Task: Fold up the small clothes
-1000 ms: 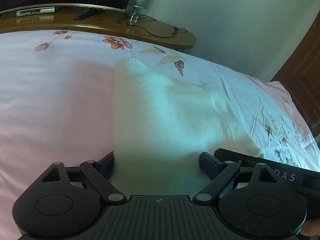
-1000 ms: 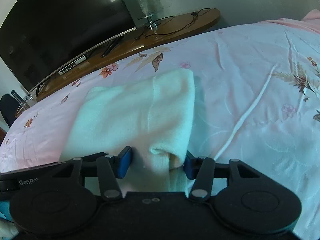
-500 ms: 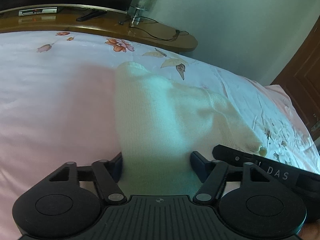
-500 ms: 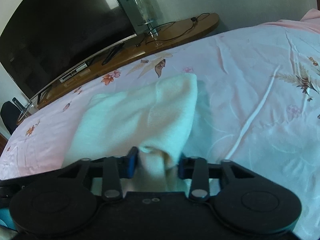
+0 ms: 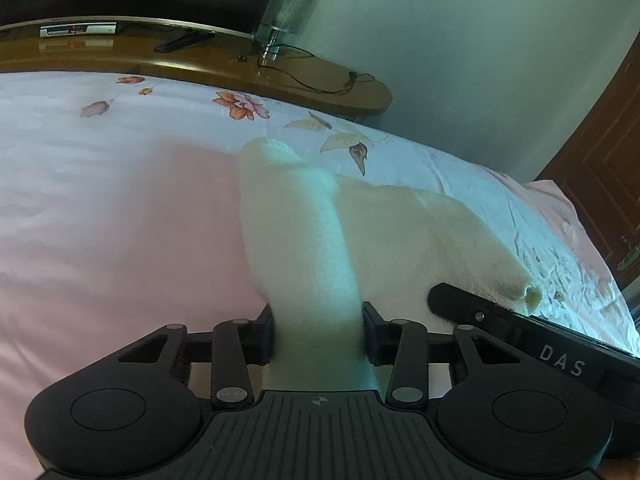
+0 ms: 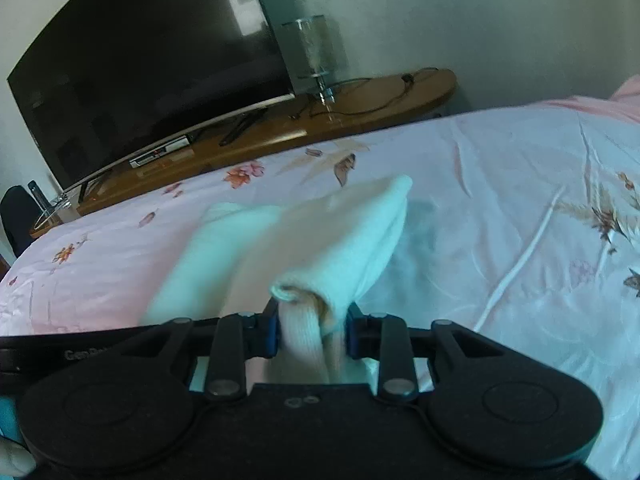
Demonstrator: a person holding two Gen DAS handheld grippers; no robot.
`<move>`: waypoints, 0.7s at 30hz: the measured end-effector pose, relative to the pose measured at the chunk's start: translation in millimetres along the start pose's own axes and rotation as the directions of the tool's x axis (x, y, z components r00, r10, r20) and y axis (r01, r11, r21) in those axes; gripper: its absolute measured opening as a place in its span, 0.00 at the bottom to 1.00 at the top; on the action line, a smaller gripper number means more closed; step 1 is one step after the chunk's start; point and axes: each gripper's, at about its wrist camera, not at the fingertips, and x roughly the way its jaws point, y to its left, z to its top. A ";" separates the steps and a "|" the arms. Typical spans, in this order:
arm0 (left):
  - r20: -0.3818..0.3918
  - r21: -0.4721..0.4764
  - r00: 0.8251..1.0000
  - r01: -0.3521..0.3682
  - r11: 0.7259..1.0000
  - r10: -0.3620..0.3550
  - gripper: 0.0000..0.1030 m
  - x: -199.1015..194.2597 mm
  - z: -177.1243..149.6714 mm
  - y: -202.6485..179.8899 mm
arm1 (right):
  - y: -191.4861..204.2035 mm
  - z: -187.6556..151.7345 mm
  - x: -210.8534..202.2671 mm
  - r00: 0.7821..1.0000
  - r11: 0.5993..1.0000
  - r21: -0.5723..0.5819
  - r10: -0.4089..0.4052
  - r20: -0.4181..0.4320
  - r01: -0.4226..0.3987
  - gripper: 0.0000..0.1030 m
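Observation:
A cream knitted garment (image 5: 400, 232) lies on the pink floral bed sheet (image 5: 100, 220), its near edge bunched and raised. My left gripper (image 5: 318, 332) has the garment's near left part between its blue pads; its jaws are closing and the pads press the gathered cloth. My right gripper (image 6: 312, 330) pinches the rolled near right corner of the garment (image 6: 320, 236), jaws still closing slightly. The right gripper's black body (image 5: 520, 340) shows at the right of the left wrist view, close beside the left one.
Beyond the bed's far edge runs a wooden console (image 5: 240, 68) with a large dark TV (image 6: 140, 60), a glass lamp (image 6: 312, 52), a set-top box, a remote and cables. A brown door (image 5: 600, 168) stands at the right.
Both pairs of jaws have narrowed onto the garment. The cloth has gathered into ridges and its near edge has lifted off the sheet. The right gripper has risen slightly.

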 end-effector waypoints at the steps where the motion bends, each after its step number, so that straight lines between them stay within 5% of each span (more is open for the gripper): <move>1: 0.004 -0.003 1.000 0.001 1.000 -0.001 0.38 -1.2 0.4 0.3 | 1.1 0.8 -1.4 1.000 1.000 0.001 0.007 0.004 -0.007 0.28; 13: 0.087 -0.028 0.996 0.009 1.000 -0.007 0.37 -46.0 15.6 15.4 | 41.3 21.6 -24.4 0.994 0.995 -0.030 0.093 0.061 -0.091 0.28; 21: 0.132 -0.039 0.988 -0.076 0.996 0.081 0.37 -99.5 23.0 64.1 | 99.4 25.0 -26.8 0.982 0.982 -0.069 0.181 0.057 -0.177 0.28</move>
